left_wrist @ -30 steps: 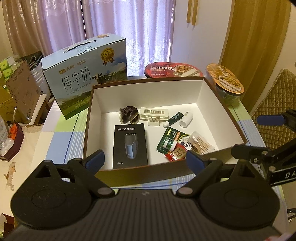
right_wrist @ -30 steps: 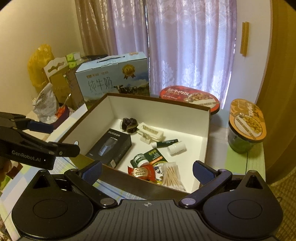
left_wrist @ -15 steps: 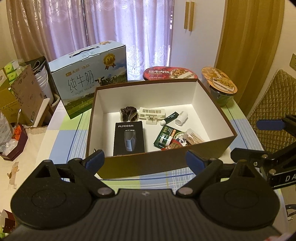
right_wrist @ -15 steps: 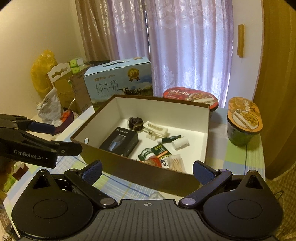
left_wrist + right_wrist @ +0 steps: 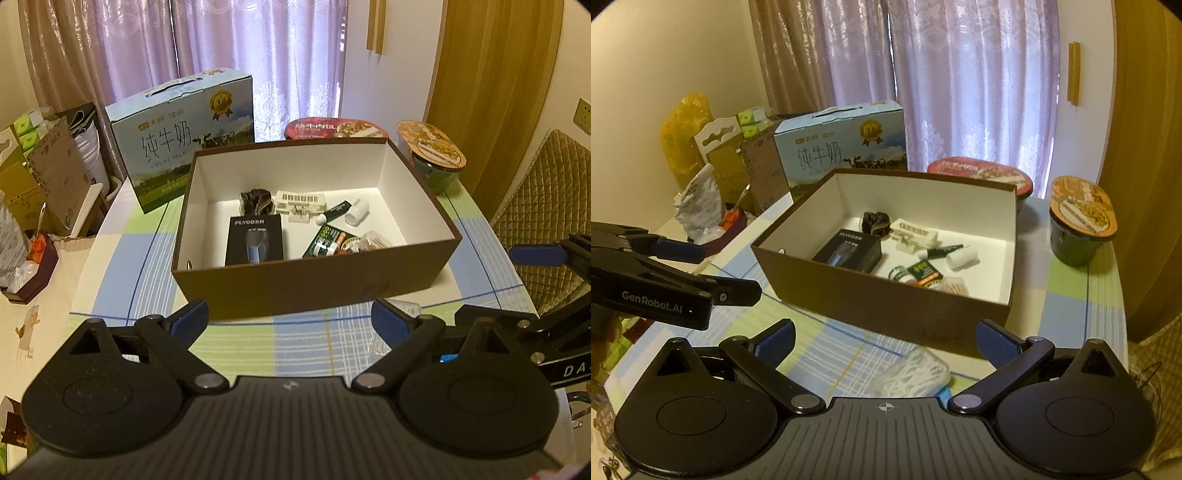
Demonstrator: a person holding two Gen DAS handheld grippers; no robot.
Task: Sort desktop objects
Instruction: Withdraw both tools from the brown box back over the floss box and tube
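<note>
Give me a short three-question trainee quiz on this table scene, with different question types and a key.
1. True or false: the black rectangular shaver box lies inside the brown open-topped cardboard box.
2. Which thing lies outside it, on the checked tablecloth? A) the clear bag of white floss picks B) the white cylindrical cap C) the dark scrunchie
3. Fill in: both the left tool and the right tool are ____.

Key: 1 true; 2 A; 3 open.
</note>
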